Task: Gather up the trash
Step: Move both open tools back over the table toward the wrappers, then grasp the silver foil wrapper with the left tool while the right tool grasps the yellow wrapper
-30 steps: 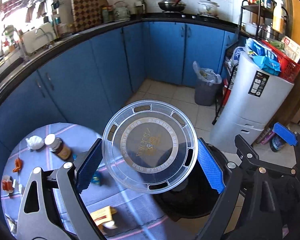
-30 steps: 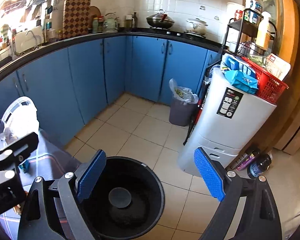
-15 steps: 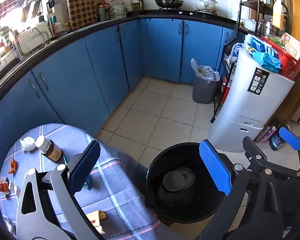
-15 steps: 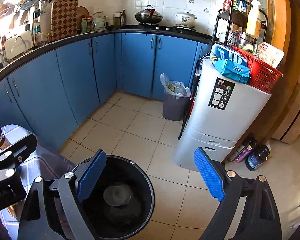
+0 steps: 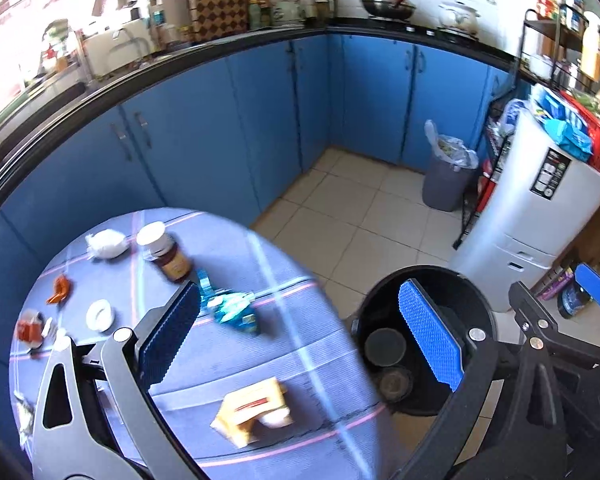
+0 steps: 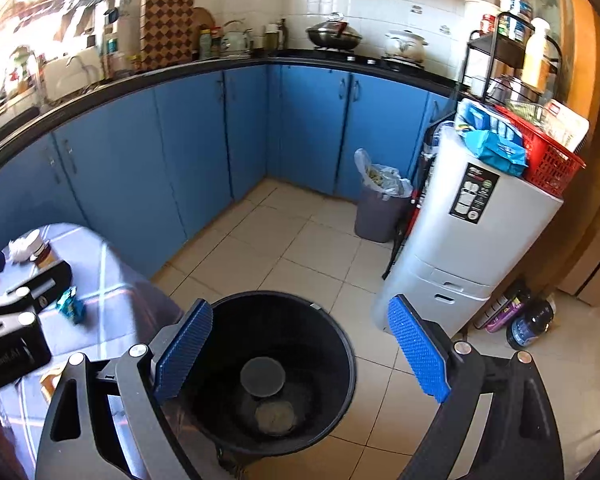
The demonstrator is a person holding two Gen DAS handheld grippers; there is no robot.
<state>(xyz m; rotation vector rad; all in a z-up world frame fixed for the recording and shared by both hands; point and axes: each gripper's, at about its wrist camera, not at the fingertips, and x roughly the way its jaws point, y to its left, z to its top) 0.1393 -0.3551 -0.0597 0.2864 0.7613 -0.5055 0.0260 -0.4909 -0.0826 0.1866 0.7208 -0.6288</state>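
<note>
My left gripper (image 5: 300,336) is open and holds nothing. It hangs over the edge of the blue-clothed table (image 5: 284,452). Trash lies on the cloth: a blue wrapper (image 5: 232,308) just past the left finger, a yellow carton (image 5: 254,408), a white paper wad (image 5: 106,243), a brown bottle (image 5: 166,254), an orange scrap (image 5: 60,288) and a white ring (image 5: 99,314). My right gripper (image 6: 302,356) is open and empty above the black bin (image 6: 342,344). A round lid (image 6: 262,374) lies at the bottom of the bin. The same bin (image 5: 374,294) stands on the floor beside the table.
Blue cabinets (image 6: 148,168) curve round the back under a black counter. A grey lined waste bin (image 6: 380,208) stands in the corner. Beside it are a white drawer unit (image 6: 472,240) with a red basket (image 6: 552,164) on top and bottles (image 6: 530,322) on the tiled floor.
The clear round lid that stood between my left gripper's jaws a second ago now lies in the black bin. The left gripper has since swung left over the table.
</note>
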